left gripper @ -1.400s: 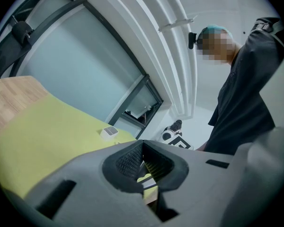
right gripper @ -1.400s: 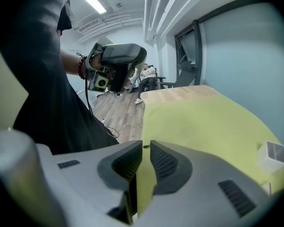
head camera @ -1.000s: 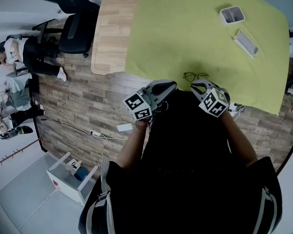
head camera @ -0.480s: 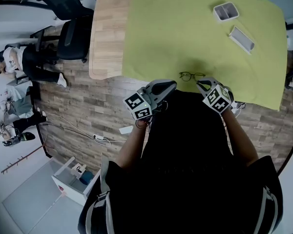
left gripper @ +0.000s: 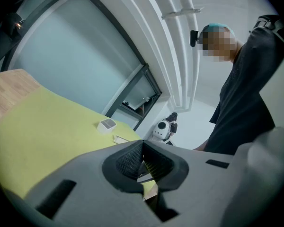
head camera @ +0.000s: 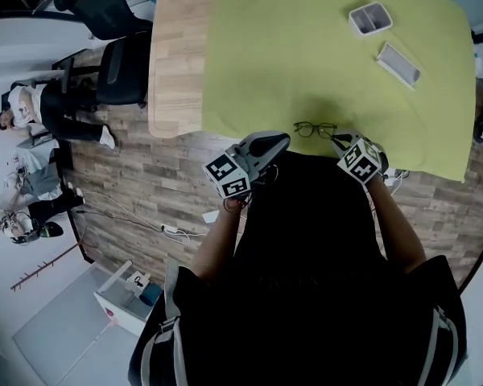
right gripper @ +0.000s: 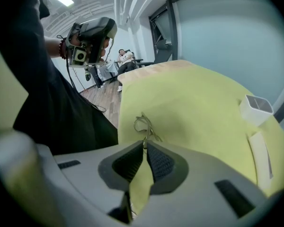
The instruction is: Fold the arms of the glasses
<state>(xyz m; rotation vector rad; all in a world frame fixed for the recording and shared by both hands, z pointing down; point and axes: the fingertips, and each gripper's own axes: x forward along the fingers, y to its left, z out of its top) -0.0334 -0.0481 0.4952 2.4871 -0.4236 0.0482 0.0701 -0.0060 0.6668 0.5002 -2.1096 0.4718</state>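
The left gripper (head camera: pixel 275 141) was closed and empty, near the desk (head camera: pixel 177 55) edge. Thin wire-framed, round-lensed glasses (head camera: pixel 315 129) lay on smooth green cloth (head camera: pixel 306 47), one arm tip pinched by the right gripper (head camera: pixel 339 138).

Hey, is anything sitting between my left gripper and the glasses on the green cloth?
Nothing visible does. In the head view only bare green cloth lies between the left gripper and the glasses. The right gripper is at their far side, jaws closed on the tip of one arm. The white tray lies well beyond.
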